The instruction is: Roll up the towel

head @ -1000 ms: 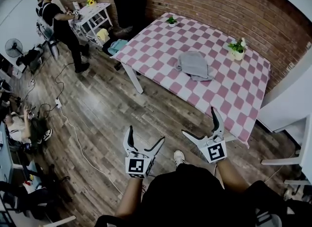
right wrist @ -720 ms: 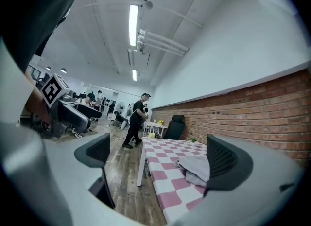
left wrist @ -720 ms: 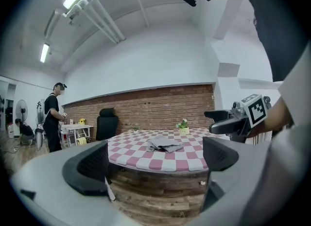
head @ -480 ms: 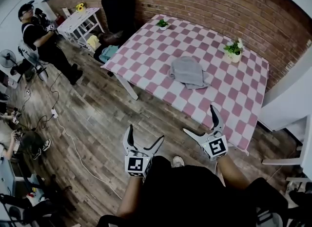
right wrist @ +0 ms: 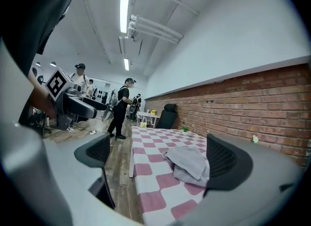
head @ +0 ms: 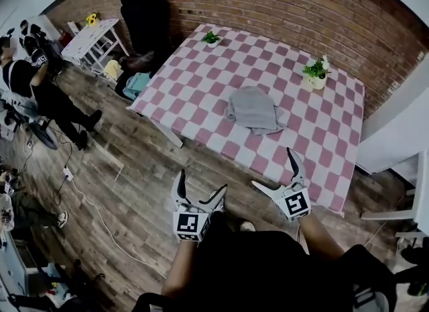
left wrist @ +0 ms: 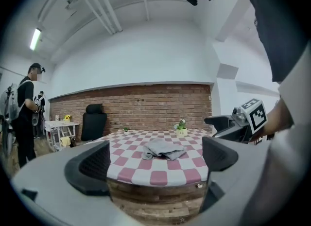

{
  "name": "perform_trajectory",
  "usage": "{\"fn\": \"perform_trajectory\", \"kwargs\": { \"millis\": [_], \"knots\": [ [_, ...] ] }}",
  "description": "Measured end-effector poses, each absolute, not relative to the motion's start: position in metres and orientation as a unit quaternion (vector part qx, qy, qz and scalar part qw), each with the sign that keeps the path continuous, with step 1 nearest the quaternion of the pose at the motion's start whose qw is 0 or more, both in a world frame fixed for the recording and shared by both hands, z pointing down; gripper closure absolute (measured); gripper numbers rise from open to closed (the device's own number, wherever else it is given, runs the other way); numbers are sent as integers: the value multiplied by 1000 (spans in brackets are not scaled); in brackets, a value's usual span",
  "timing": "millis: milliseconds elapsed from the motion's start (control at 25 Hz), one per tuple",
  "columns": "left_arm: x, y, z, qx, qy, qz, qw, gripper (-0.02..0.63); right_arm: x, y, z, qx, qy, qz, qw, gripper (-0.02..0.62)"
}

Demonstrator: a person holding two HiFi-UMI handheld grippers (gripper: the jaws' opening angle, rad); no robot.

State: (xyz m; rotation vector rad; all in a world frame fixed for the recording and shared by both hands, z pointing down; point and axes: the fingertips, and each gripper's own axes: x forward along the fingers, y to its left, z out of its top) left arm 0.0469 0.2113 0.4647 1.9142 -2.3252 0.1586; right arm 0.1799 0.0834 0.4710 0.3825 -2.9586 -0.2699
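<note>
Here we are: the grey towel (head: 253, 110) lies crumpled in a loose heap near the middle of the pink-and-white checked desk (head: 322, 123), unrolled and touched by nothing. Both claws hang over the wooden floor (head: 134, 163) on the near side of the desk, well apart from the towel. The left claw (head: 201, 182) is spread wide with nothing in it; in the left gripper view its two dark pads (left wrist: 90, 164) frame the desk edge, with the towel (left wrist: 163, 149) beyond them. The right claw (head: 273, 167) is just as wide open and just as empty, held a little nearer the desk edge. In the right gripper view the towel (right wrist: 189, 164) sits beside the right-hand pad (right wrist: 226, 164), farther off on the cloth.

A potted plant (head: 315, 72) stands near the far right of the desk by the brick wall (head: 301, 9), and a smaller plant (head: 211, 37) sits at the far corner. A black chair (head: 144, 15) stands off the desk's far left end, and a person (head: 33, 82) stands at the left of the room.
</note>
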Motion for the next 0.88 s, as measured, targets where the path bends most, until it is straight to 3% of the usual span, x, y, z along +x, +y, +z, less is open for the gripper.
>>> {"fn": "perform_trajectory", "kwargs": {
  "millis": [480, 880],
  "knots": [
    [-28, 111, 483, 738, -666, 92, 64, 34, 116, 6, 504, 221, -962, -70, 142, 5],
    [-76, 55, 490, 786, -604, 118, 50, 49, 108, -39, 539, 256, -921, -140, 259, 8]
  ]
}}
